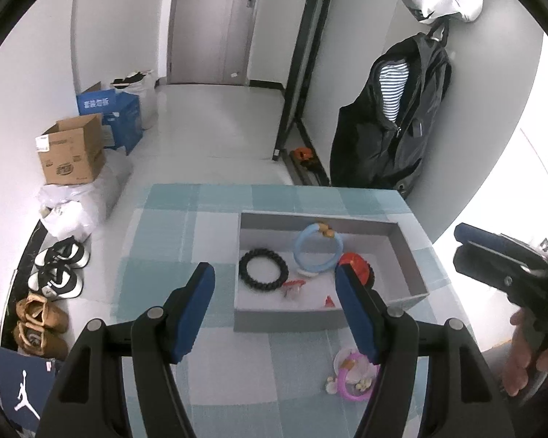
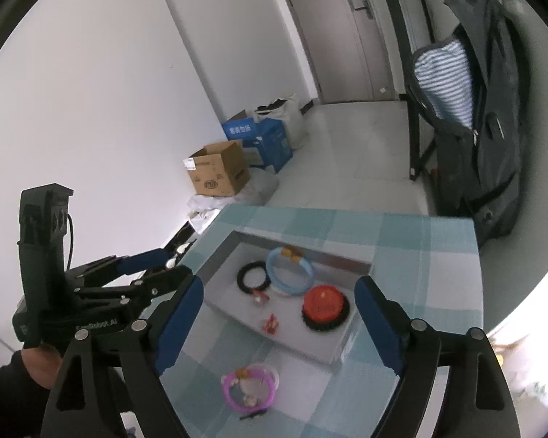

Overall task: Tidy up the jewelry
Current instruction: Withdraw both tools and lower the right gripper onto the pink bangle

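Left wrist view | both grippers (image 1: 276, 306) (image 2: 279, 319) spread, empty | pink bracelet (image 2: 248, 388) outside tray (image 2: 332, 356)

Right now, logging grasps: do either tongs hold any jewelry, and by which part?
Nothing is held: the left tongs and right tongs are both open and empty.

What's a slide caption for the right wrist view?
Open right gripper above grey tray of bracelets; pink plastic bracelet left outside.
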{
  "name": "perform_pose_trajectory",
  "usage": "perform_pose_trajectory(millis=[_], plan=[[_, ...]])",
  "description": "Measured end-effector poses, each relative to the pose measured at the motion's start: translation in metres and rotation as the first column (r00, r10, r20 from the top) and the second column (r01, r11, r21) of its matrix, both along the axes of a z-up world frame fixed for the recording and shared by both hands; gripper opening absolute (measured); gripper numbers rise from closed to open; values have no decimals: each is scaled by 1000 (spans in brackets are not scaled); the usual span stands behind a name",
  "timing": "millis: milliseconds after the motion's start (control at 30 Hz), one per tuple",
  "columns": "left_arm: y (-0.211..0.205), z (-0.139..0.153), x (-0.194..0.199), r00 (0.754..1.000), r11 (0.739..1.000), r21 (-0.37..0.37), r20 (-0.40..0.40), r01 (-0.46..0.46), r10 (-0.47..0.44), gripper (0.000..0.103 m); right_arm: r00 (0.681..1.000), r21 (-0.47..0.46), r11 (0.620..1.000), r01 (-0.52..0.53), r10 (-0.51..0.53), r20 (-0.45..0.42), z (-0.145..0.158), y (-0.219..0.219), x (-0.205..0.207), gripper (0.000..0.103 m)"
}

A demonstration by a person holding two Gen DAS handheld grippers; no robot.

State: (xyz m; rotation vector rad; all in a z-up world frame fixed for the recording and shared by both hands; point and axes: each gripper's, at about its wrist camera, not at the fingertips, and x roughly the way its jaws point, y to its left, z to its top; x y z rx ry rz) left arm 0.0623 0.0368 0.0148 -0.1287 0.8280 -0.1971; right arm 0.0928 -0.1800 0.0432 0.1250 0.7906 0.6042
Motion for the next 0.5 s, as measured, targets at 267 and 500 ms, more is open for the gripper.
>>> perform_pose_trajectory(millis=[267,500], plan=[[-2,-31,-16,989,999,-12,-145,-40,38,64,998,-27,999,34,-35,-46,-19,-8,-29,88],[0,-44,-33,979,998,-44,-200,-52,42,64,997,-75,997,23,-29,-76,-37,-5,-49,88]])
